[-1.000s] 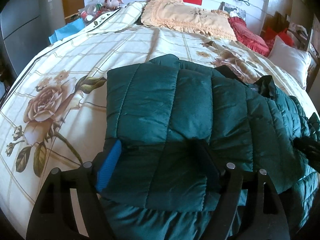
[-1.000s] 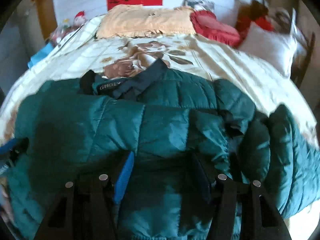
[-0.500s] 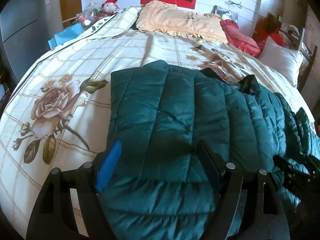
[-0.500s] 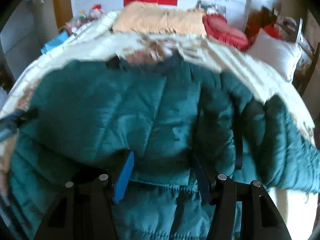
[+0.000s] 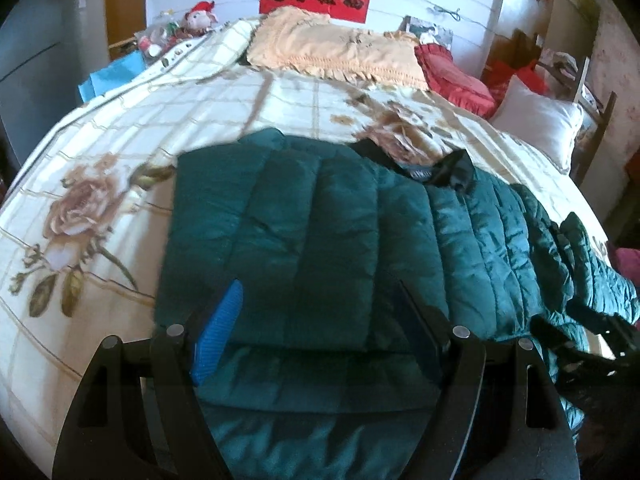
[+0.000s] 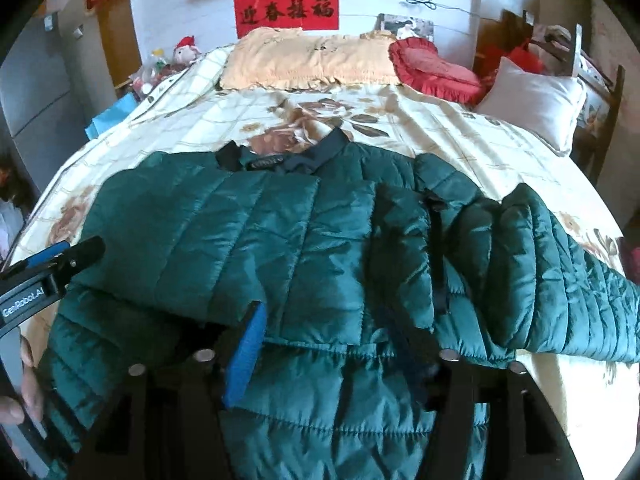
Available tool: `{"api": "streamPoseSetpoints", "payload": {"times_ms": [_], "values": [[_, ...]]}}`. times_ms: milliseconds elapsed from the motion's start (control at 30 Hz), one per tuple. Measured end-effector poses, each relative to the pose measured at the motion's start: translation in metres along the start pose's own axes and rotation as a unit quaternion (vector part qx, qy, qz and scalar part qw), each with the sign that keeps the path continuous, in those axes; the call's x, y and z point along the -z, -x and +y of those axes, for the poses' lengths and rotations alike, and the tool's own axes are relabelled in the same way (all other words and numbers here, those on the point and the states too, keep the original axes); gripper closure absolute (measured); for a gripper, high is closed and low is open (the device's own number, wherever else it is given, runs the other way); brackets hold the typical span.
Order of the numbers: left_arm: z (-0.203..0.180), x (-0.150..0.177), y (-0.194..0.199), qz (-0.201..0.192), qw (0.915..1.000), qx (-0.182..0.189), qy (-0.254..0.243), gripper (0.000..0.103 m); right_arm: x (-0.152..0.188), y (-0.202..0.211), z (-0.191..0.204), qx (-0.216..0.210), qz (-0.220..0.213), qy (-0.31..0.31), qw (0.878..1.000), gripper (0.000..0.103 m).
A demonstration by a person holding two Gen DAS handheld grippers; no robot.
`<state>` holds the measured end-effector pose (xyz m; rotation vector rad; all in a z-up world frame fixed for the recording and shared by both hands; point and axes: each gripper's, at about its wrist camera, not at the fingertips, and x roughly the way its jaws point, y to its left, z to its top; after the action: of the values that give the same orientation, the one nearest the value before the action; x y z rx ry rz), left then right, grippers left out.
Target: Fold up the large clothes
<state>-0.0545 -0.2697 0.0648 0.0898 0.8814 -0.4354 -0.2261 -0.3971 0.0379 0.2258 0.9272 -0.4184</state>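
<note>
The left gripper (image 5: 320, 316) is hanging low over the near edge of the green puffer jacket (image 5: 304, 240), fingers spread wide, one blue pad (image 5: 218, 340) on one side and a dark one on the other, with quilted fabric bulging up between them. Can't tell if it's actually touching the cloth. The right gripper (image 6: 332, 344) is sitting over the jacket's middle, spread apart as well, nothing pinched.

Hard to see: the jacket's bottom hem is getting cut off behind the gripper bodies, and the neck label (image 6: 264, 163) on the dark collar (image 6: 316, 152) is too small to read. Seen from the right wrist, the left tool is poking in at the edge with "GenRobot.AI" printed on it (image 6: 22, 300), and a bit of the person's hand (image 6: 18, 384) is showing below it.

The jacket is lying across a bed with a cream floral quilt (image 6: 460, 136), one sleeve (image 6: 560, 272) trailing off toward the right edge. Up at the headboard there's a peach frilly pillow (image 6: 308, 62), a red cushion (image 6: 434, 68) and a white pillow (image 6: 536, 104). A red banner (image 6: 286, 10) with black Chinese characters is hanging on the white wall, and a plush toy (image 6: 186, 50) is sitting beside the bed.
</note>
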Motion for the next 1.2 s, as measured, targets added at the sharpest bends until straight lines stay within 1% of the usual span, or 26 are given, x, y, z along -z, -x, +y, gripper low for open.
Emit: {"api": "streamPoseSetpoints", "payload": {"times_ms": [33,67,100,133,200,267,400,533,633,833,1033,1200], "values": [[-0.004,0.002,-0.005,0.009,1.0,0.001,-0.003,0.025,0.002,-0.01,0.0,0.008,0.015,0.004,1.0,0.028],[-0.009,0.004,-0.015,0.029,0.9995,-0.003,-0.012,0.025,0.005,-0.021,0.0,0.015,0.032,0.008,0.999,0.028],[-0.012,0.007,-0.021,0.039,0.999,-0.013,-0.019,0.025,0.007,-0.029,0.0,0.017,0.044,0.008,0.999,0.028],[-0.015,0.009,-0.023,0.038,0.9988,-0.021,-0.023,0.025,0.009,-0.032,-0.001,0.015,0.049,0.006,0.999,0.028],[-0.018,0.011,-0.021,0.03,0.9988,-0.027,-0.027,0.025,0.01,-0.027,-0.003,0.011,0.041,-0.001,0.999,0.028],[-0.018,0.012,-0.018,0.03,0.999,-0.023,-0.025,0.025,0.011,-0.016,-0.006,-0.001,0.033,-0.01,0.999,0.028],[-0.022,0.012,-0.001,0.018,0.9997,-0.002,-0.016,0.025,0.015,0.008,-0.011,-0.005,0.014,-0.008,1.0,0.028],[-0.031,0.014,0.011,0.008,0.9998,0.018,-0.007,0.025,0.022,0.028,-0.021,-0.011,-0.002,-0.02,1.0,0.028],[-0.043,0.018,0.02,0.003,0.9995,0.028,-0.012,0.025,0.026,0.037,-0.028,-0.006,-0.009,-0.026,1.0,0.028],[-0.068,0.024,0.032,-0.007,0.9987,0.034,-0.037,0.025,0.032,0.052,-0.045,0.003,-0.021,-0.039,0.999,0.028],[-0.083,0.03,0.036,-0.008,0.9981,0.043,-0.045,0.025,0.037,0.062,-0.06,0.013,-0.028,-0.051,0.998,0.028],[-0.092,0.035,0.038,-0.011,0.9977,0.045,-0.048,0.025,0.041,0.066,-0.073,0.016,-0.031,-0.063,0.997,0.025]]}}
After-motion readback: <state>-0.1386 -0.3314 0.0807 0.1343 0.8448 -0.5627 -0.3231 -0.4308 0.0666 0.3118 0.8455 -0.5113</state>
